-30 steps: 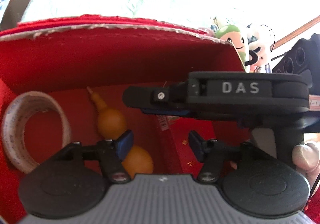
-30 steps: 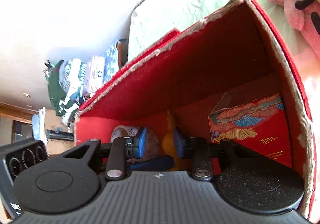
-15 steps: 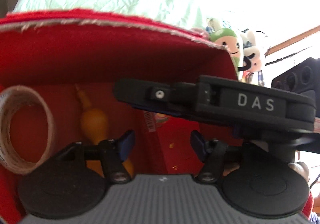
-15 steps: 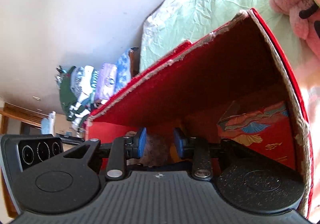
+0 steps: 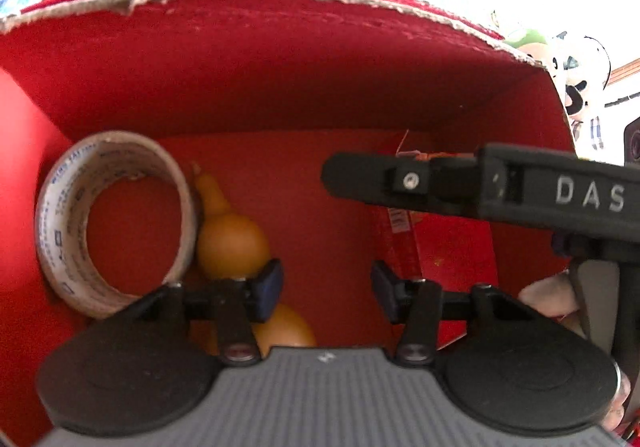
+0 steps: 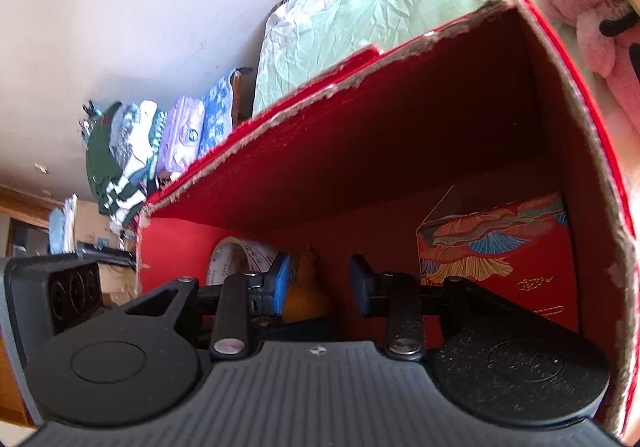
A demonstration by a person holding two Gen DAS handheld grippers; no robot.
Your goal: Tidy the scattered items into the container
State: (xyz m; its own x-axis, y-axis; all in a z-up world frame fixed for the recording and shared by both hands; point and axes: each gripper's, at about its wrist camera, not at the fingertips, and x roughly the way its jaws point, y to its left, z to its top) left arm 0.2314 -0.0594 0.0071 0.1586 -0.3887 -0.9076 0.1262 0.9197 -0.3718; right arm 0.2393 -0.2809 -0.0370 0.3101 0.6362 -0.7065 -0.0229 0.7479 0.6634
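Left wrist view: inside the open red cardboard box [image 5: 280, 59] lie a yellow gourd-shaped toy [image 5: 232, 239], a roll of tape [image 5: 116, 219] touching it, and a red patterned carton [image 6: 500, 251]. Left gripper [image 5: 326, 283] jaws are closing on nothing; right gripper [image 6: 316, 283] jaws stand spread, empty.

"DAS" on right tool [image 5: 520, 191]
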